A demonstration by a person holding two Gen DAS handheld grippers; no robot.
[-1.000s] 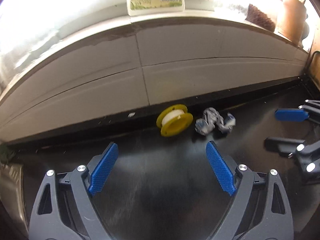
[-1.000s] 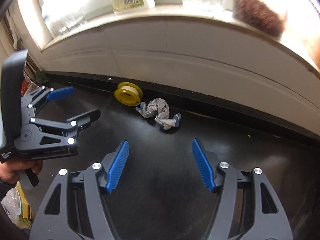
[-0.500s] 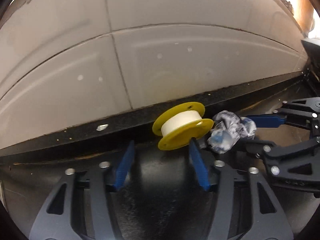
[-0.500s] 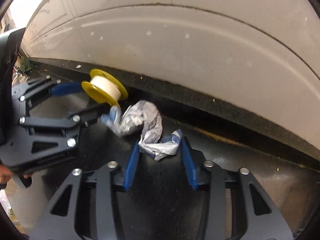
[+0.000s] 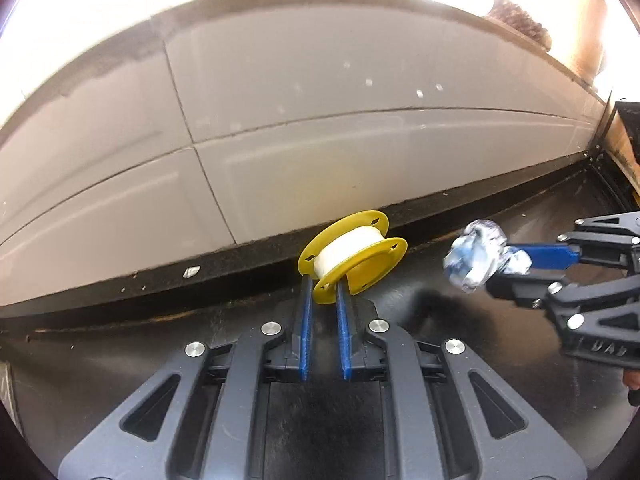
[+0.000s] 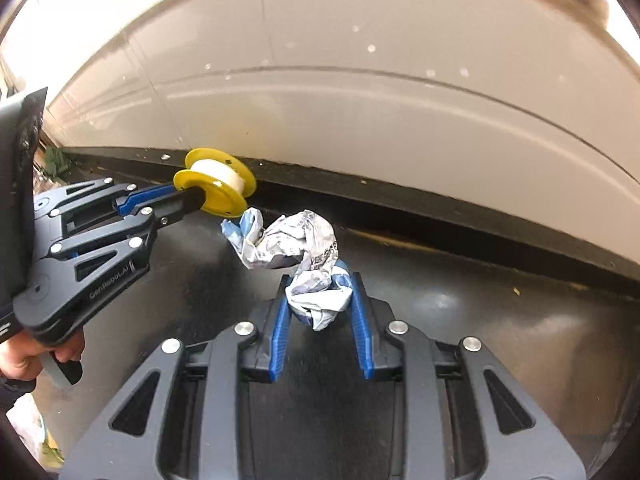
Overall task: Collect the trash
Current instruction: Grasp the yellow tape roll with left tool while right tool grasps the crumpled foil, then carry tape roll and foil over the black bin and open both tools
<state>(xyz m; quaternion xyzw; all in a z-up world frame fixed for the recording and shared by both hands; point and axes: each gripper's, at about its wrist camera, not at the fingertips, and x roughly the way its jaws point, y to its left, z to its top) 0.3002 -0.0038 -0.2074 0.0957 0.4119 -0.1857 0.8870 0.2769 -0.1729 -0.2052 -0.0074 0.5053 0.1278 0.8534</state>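
With my left tool (image 5: 323, 282) clamped on the spool (image 5: 352, 259) and my right tool (image 6: 320, 304) closing on the wrapper (image 6: 296, 252), I judge lifting both is next.

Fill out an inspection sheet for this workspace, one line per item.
Surface: dark glossy counter, specks along its back edge.
Job's things: yellow spool with white tape; crumpled wrapper.
Clutter: nothing seen.
Grippers: left gripper shut on the yellow spool's near flange; right gripper closing, pads already pressing the crumpled wrapper.
Cables: nothing seen.
Surroundings: pale tiled wall behind; bright ledge above; a hand on the left gripper's handle.
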